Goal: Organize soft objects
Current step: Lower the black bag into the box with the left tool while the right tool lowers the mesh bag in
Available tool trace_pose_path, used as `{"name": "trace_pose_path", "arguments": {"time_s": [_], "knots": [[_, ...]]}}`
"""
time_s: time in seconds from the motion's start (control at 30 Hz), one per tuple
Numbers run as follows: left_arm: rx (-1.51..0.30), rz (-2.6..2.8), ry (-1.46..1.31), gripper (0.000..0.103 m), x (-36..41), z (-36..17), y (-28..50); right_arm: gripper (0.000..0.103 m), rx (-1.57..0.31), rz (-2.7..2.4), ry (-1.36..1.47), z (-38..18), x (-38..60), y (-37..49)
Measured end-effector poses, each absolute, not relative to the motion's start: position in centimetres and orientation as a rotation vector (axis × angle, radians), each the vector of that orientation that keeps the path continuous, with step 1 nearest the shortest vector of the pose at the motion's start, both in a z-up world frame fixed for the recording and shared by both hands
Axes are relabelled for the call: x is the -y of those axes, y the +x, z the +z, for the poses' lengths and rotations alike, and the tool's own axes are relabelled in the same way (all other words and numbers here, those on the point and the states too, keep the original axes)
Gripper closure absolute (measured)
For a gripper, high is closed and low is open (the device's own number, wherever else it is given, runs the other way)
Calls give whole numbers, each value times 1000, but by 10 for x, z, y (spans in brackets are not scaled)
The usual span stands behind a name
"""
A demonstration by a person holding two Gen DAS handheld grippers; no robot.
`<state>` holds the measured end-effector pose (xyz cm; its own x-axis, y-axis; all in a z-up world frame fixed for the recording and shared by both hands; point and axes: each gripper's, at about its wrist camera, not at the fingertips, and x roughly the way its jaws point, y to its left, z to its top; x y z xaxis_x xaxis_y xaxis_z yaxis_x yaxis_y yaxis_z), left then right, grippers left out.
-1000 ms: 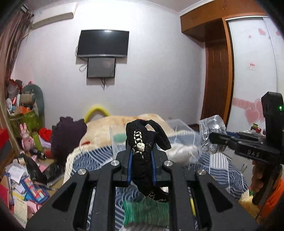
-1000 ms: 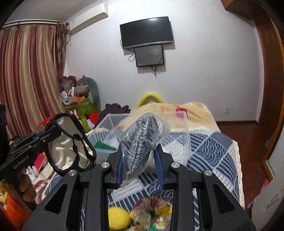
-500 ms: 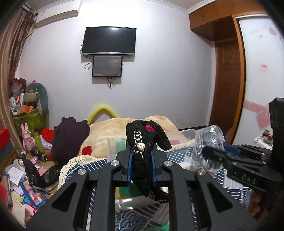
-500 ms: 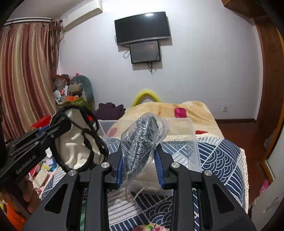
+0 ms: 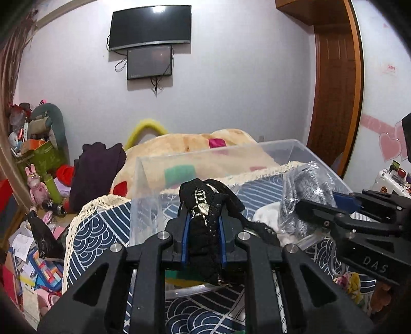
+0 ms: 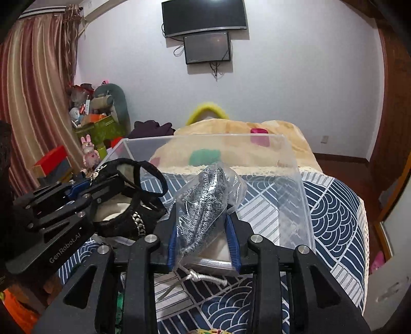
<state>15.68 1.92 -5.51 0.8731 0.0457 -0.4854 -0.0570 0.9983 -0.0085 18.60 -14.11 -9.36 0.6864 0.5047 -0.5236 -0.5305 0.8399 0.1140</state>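
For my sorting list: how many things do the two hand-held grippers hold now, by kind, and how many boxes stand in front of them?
Black lace garment, in the left hand-held gripper: 1
Grey knit item in a clear bag, in the right hand-held gripper: 1
Clear plastic box on the bed: 1
Total: 3

Your left wrist view looks forward over the bed, close above the clear plastic bin [image 5: 269,151] at 12 o'clock. Your right wrist view faces the same way, beside it. Both share the bin and the wall television [image 6: 205,16].
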Motion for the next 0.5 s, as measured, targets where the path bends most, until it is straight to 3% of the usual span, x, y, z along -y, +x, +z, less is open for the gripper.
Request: {"name": "trace_pose_path", "arguments": {"time_s": [0.07, 0.2, 0.27, 0.43, 0.5], "knots": [[-520, 45, -28, 81, -20, -56, 157, 68, -576, 575, -50, -93, 141, 189], [-530, 38, -40, 52, -21, -57, 154, 43, -574, 547, -60, -94, 145, 189], [-526, 25, -48, 44, -24, -55, 149, 40, -566, 534, -64, -94, 149, 186], [-524, -9, -63, 41, -22, -50, 135, 39, -542, 539, -94, -90, 155, 177], [-516, -21, -67, 36, -23, -47, 127, 32, -526, 531, -107, -87, 159, 172]]}}
